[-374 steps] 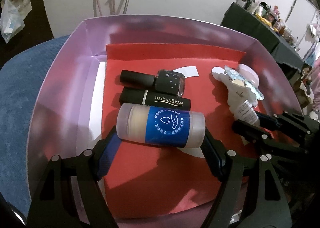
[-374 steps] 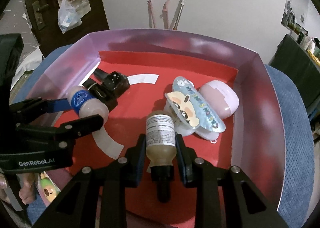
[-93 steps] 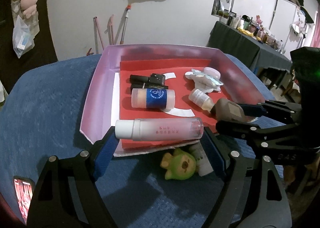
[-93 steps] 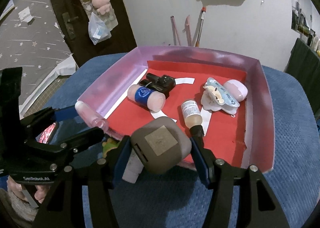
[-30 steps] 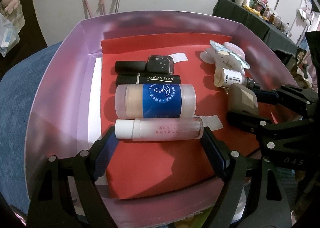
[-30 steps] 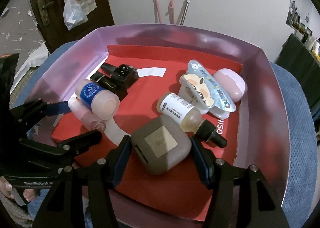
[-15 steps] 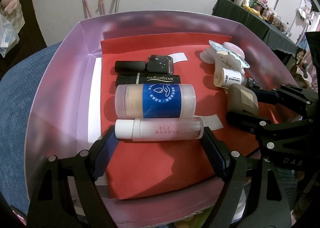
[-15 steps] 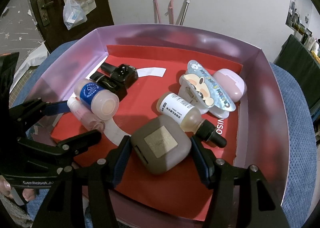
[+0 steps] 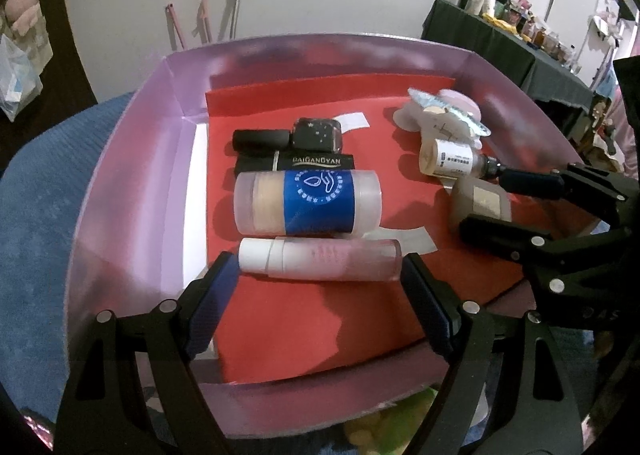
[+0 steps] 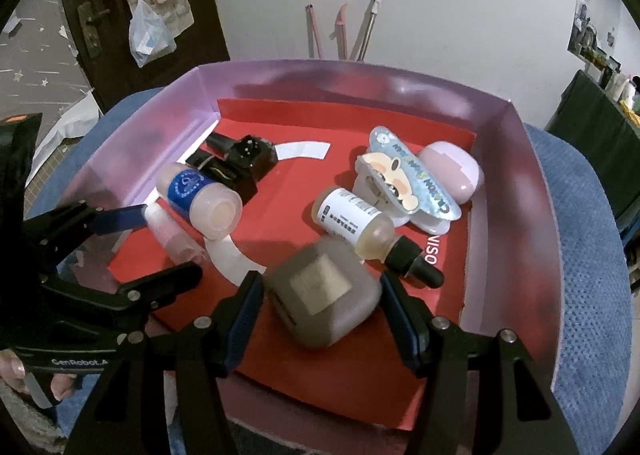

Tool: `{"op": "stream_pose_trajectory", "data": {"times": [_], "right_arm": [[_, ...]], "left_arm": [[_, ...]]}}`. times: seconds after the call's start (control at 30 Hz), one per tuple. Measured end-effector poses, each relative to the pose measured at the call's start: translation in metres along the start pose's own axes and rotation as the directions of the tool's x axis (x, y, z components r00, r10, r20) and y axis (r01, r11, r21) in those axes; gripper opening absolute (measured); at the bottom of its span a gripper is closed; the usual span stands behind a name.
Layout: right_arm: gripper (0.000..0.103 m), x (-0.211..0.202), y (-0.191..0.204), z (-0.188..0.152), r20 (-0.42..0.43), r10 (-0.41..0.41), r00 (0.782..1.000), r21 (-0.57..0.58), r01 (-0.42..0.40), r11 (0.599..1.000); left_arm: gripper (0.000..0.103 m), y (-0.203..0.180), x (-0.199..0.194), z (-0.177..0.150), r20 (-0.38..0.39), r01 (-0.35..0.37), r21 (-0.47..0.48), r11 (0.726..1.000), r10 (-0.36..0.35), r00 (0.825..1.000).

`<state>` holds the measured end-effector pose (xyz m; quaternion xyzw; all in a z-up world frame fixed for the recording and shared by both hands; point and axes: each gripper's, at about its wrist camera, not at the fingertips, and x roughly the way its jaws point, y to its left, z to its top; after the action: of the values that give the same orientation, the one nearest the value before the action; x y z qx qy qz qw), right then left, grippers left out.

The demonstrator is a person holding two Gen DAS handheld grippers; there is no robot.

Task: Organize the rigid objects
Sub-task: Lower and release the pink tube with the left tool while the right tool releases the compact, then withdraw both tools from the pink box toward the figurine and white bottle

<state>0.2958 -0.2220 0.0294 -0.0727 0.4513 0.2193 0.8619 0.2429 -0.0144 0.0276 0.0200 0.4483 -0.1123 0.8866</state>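
Observation:
A pink box with a red liner sits on a blue cushion. My left gripper is open just behind a pink tube that lies on the liner, beside a blue-labelled jar. My right gripper is open around a grey-brown square case that rests on the liner; the case also shows in the left wrist view. A dropper bottle lies just beyond the case.
Black cosmetics lie behind the jar. A cartoon clip and a lilac case sit at the back right. A green toy lies outside the box's front wall. The box walls rise on all sides.
My left gripper has let go of the pink tube and drawn back a little. My right gripper has opened off the grey-brown case, which now rests on the liner.

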Motion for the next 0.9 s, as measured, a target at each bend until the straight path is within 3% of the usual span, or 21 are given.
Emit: {"op": "stream_pose_trajectory", "data": {"times": [0.37,0.47,0.6,0.9], "right_arm": [[0.074,-0.027,0.003,-0.004,0.053,0.02,0.998,0.019,-0.021,1.0],[0.078,-0.037,0.006,-0.007,0.071,0.033,0.997,0.019,-0.034,0.999],[0.094,-0.051,0.009,-0.014,0.1,0.047,0.994,0.02,-0.049,0.999],[0.101,-0.079,0.012,-0.025,0.152,0.069,0.986,0.033,-0.075,0.997]], "left_arm": [[0.086,-0.002,-0.015,-0.003,0.019,0.004,0.003,1.0,-0.004,1.0],[0.091,-0.004,-0.021,-0.005,0.032,0.012,0.002,1.0,-0.012,0.999],[0.099,-0.006,-0.032,-0.007,0.059,-0.002,0.004,1.0,0.001,0.998],[0.1,0.0,-0.052,-0.01,0.095,0.016,-0.032,0.999,-0.013,0.995]]}}
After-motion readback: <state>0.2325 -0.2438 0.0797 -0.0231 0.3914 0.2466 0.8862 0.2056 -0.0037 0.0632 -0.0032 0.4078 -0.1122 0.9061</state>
